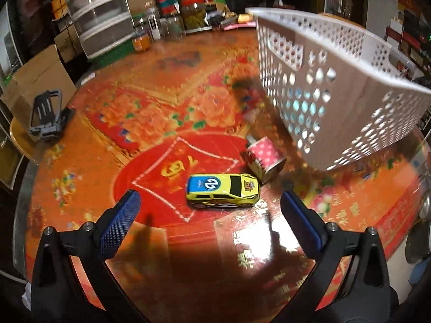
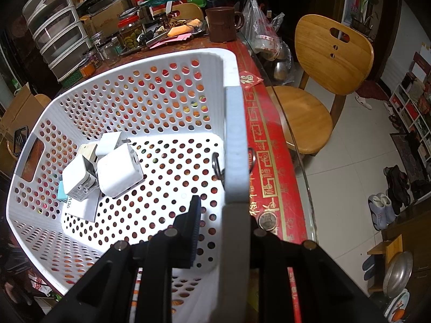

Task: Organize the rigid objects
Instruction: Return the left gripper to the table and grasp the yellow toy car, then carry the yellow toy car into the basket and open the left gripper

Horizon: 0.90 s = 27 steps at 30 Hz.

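Note:
A yellow toy car (image 1: 223, 190) with a blue roof lies on the red patterned table, just ahead of my left gripper (image 1: 208, 204), which is open and empty. A pink dotted tin can (image 1: 265, 158) lies on its side right behind the car. A white perforated basket (image 1: 336, 88) hangs tilted above the table at the right. My right gripper (image 2: 223, 215) is shut on the basket's rim (image 2: 235, 145). Inside the basket lie white charger blocks (image 2: 118, 172), a light blue piece (image 2: 63, 192) and a white card.
A black gripper-like part (image 1: 47, 114) lies at the table's left edge. Jars, plastic drawers (image 1: 99, 13) and clutter line the far side. A wooden chair (image 2: 317, 91) stands right of the table. A coin (image 2: 268, 220) lies near the table's right edge.

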Each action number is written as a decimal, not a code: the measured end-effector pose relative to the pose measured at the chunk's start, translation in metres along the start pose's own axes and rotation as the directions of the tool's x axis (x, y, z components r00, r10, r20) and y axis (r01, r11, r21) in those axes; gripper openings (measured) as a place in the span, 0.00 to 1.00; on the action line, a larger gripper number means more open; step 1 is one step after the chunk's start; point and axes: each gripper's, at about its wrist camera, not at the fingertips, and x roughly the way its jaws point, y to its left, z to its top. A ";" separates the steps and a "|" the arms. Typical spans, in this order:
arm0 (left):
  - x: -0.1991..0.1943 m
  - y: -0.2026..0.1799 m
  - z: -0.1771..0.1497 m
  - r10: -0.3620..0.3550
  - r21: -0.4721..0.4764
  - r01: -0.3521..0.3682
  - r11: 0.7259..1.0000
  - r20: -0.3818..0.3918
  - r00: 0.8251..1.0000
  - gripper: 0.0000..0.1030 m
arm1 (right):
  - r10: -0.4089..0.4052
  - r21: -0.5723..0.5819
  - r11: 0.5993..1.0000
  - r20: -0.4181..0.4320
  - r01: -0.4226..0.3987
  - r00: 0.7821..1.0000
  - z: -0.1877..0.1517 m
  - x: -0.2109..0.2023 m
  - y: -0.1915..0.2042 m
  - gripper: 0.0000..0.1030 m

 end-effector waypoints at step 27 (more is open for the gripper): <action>0.007 0.033 0.010 0.034 -0.126 -0.033 0.991 0.009 0.999 0.63 | 0.000 0.000 1.000 0.001 0.000 1.000 0.000 0.000 0.000 0.19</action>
